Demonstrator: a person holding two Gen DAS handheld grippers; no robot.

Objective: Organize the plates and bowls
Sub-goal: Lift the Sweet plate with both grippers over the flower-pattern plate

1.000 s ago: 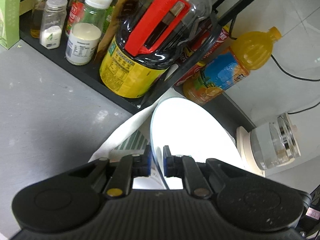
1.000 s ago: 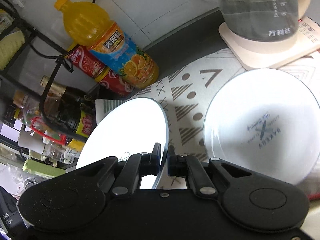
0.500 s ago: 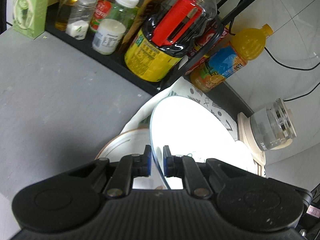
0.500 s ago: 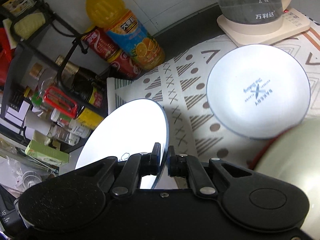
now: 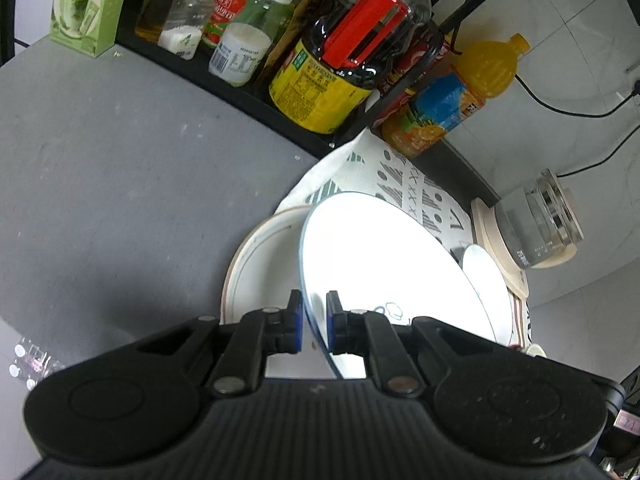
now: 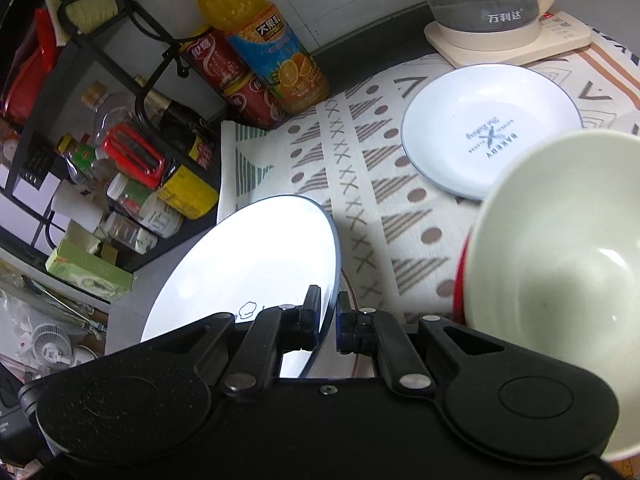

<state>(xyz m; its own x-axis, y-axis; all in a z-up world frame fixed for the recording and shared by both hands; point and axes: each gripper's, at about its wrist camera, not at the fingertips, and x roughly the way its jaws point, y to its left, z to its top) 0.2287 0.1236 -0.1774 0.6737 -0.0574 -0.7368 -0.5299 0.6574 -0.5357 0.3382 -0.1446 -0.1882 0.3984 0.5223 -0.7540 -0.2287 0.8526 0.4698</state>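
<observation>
Two grippers share one load: your left gripper (image 5: pixel 313 322) and right gripper (image 6: pixel 328 322) are each clamped on the rim of the same round white plate with a thin blue edge (image 5: pixel 384 268), jaws drawn narrow with the rim pinched between the pads. You have it in the air, tilted, above the patterned cloth mat (image 6: pixel 360 160). Beneath it, in the left wrist view, sits a cream plate with a brown ring (image 5: pixel 256 256), which looks like the likely stacking spot.

Treat this plate as stiff, glazed and breakable. It will not flex to forgive a twist, so keep both wrists turning together; if one hand leads, the rim will lever against the other pads and could slide out. The glaze is probably slick, and your hold is only on the thin edge, so the grip has little bite. Lower it gently and level it before contact, since a ceramic edge dropped on another plate can chip.

Mind the neighbours. A large cream bowl with a red outside (image 6: pixel 560 264) stands close at the right, and a second white plate with printed lettering (image 6: pixel 490 136) lies further on the mat, near the glass kettle on its cream base (image 6: pixel 492 0). The rack of bottles (image 5: pixel 328 64) is just beyond the mat's far corner.
</observation>
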